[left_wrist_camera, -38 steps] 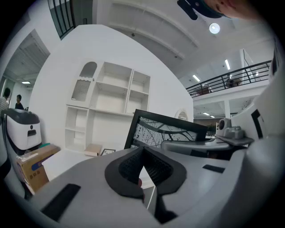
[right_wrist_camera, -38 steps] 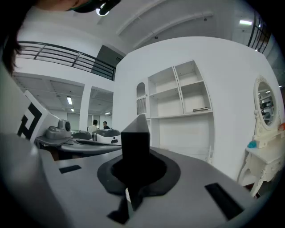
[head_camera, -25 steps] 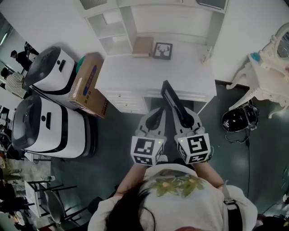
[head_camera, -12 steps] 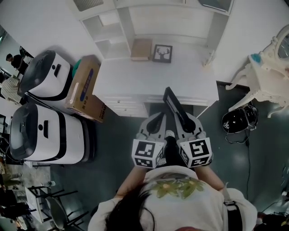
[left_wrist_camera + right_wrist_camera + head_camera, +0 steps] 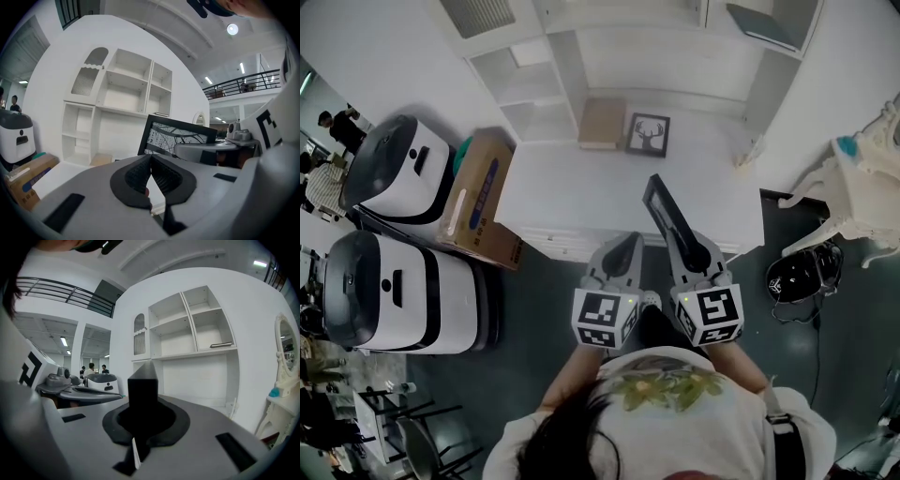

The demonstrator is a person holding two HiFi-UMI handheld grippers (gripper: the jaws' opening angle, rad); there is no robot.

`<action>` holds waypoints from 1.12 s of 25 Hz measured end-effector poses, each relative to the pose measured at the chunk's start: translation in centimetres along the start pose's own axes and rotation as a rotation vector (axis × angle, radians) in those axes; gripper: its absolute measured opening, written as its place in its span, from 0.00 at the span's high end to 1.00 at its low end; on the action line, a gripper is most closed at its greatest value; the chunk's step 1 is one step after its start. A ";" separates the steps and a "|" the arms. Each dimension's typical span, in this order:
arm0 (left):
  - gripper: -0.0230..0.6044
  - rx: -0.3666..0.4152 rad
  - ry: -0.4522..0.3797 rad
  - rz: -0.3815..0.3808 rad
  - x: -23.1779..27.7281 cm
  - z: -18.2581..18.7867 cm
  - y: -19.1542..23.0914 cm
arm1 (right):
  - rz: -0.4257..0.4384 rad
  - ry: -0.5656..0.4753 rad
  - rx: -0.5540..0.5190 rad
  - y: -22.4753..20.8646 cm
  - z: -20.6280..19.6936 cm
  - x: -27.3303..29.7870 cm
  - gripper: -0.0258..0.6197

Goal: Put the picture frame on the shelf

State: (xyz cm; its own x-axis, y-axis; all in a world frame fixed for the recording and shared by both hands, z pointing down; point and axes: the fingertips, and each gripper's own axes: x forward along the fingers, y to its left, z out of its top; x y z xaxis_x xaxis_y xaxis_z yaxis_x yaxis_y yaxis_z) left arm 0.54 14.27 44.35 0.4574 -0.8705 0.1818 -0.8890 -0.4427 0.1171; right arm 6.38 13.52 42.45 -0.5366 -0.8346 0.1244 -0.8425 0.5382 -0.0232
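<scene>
Gripping: right claw [image 5: 689, 251] clamped on picture frame [image 5: 664, 208], seen edge-on | left claw [image 5: 630, 240] closed, empty | frame's lower edge hidden

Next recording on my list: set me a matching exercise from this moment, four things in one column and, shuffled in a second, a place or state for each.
Things
1. black picture frame
2. deer picture
3. cardboard box
4. left gripper

Places or states
a. on the floor, left of the white desk
b. shut, with nothing between its jaws
c. clamped in the right gripper
d. on the desk top, towards the back, beside a flat tan box

Pairs: 1-c, 2-d, 3-a, 4-b
</scene>
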 end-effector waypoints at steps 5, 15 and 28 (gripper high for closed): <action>0.92 0.009 0.001 0.012 4.4 1.4 1.8 | 0.016 -0.014 0.008 -2.9 1.3 4.0 0.90; 0.92 0.016 0.013 0.060 11.6 3.1 5.0 | 0.080 -0.037 0.056 -8.1 2.7 10.9 0.90; 0.92 0.005 0.059 0.084 15.8 2.6 8.7 | 0.107 -0.041 0.071 -10.6 3.4 16.7 0.90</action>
State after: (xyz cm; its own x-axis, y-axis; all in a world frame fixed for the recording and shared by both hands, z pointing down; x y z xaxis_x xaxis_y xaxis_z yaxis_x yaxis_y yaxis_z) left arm -0.03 -3.93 45.71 0.3815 -0.8903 0.2484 -0.9243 -0.3697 0.0944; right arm 6.17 -6.54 41.45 -0.6240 -0.7776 0.0765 -0.7807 0.6162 -0.1040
